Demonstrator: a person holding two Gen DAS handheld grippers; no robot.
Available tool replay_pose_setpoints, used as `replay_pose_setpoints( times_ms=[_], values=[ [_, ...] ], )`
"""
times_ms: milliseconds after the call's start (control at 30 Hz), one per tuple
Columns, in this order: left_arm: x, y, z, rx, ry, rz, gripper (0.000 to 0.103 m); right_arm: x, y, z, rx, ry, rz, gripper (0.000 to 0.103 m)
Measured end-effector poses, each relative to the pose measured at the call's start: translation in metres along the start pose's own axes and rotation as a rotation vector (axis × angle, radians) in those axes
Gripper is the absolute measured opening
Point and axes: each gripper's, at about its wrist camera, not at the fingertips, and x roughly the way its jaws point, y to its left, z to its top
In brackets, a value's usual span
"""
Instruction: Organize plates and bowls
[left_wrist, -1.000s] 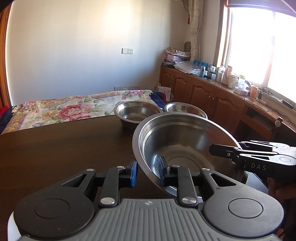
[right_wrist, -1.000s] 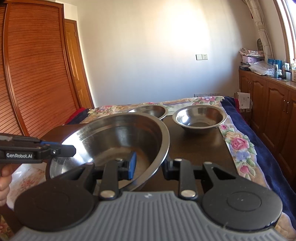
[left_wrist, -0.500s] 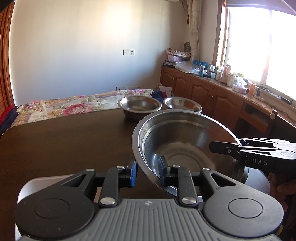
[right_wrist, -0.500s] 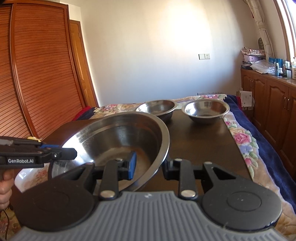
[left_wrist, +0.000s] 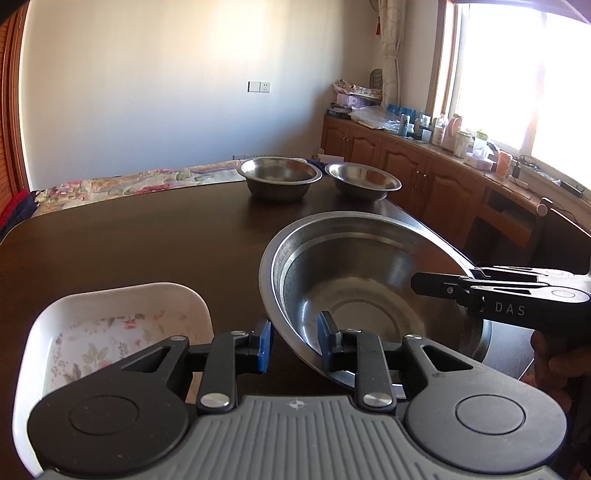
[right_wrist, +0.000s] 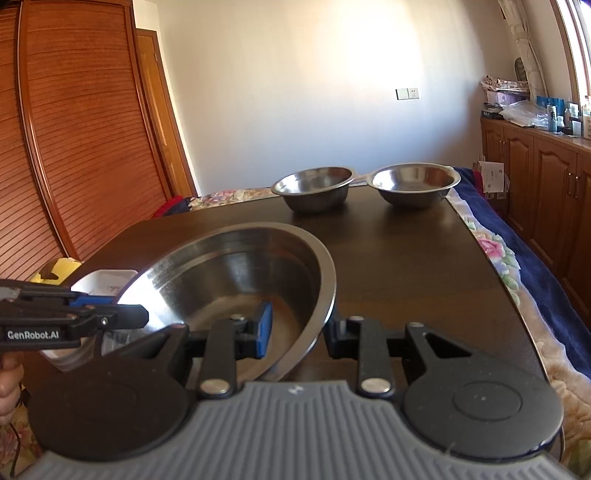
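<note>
basin (left_wrist: 369, 266) underside hidden, perhaps off table (left_wrist: 147, 236)

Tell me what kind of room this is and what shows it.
Probably a bedroom in a home, used for a dish-sorting task. A floral bedspread lies beyond the dark wooden table, a louvred wardrobe door fills one wall, and toiletry bottles crowd the wooden cabinets under the window.

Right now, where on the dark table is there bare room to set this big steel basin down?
The widest bare patch of the dark wooden table lies between the white floral dish at the near left and the two small steel bowls at the far edge. The near right is crowded by the large steel basin and both grippers.
</note>
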Motion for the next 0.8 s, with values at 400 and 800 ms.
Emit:
replay_pose_setpoints(
  times_ms=[400, 800],
  values=[
    [-0.002, 0.003, -0.001, -0.010, 0.001, 0.005, 0.029, 0.000, 0.004, -0.003, -0.008, 0.007, 0.005, 0.031],
    [-0.011, 0.006, 0.005, -0.010, -0.043, 0.042, 0.040, -0.013, -0.009, 0.006, -0.011, -0.017, -0.023, 0.039]
  ],
)
